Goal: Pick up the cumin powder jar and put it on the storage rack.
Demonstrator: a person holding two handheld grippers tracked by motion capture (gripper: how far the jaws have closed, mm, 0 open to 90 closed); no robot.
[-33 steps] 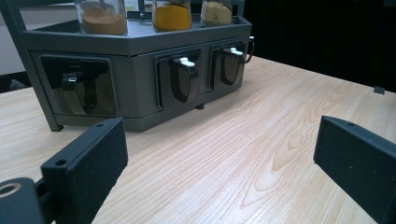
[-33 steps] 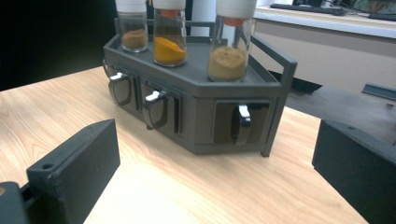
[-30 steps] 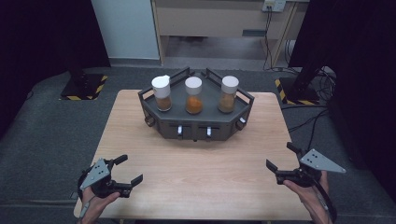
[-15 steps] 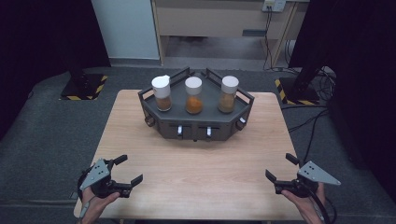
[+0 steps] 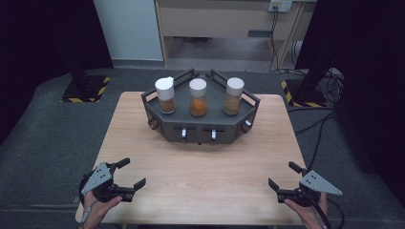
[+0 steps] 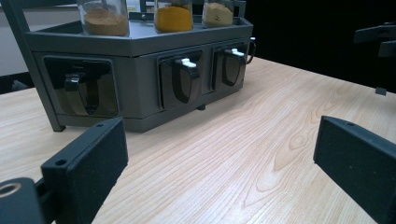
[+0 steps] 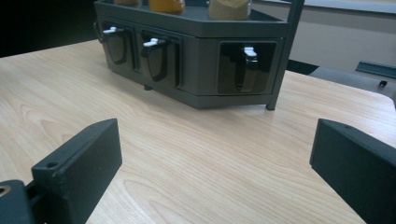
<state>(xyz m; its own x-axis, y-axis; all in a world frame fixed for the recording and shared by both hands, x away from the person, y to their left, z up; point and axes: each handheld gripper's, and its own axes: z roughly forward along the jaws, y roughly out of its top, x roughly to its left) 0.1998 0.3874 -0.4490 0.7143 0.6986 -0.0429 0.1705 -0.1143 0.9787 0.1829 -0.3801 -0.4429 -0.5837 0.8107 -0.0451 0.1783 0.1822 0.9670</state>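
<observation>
1. L gripper (image 5: pixel 128 173): jaws spread, holding nothing, near front-left corner of tabletop (image 5: pixel 205 171).
2. Spice rack (image 5: pixel 200 121): far-centre of tabletop, well apart from both grippers; 3 white-capped jars (image 5: pixel 197 98) on top.
3. R gripper (image 5: pixel 285 177): jaws spread, holding nothing, near front-right corner.

Dark grey rack (image 5: pixel 200 129), white-capped jars (image 5: pixel 197 97)
</observation>
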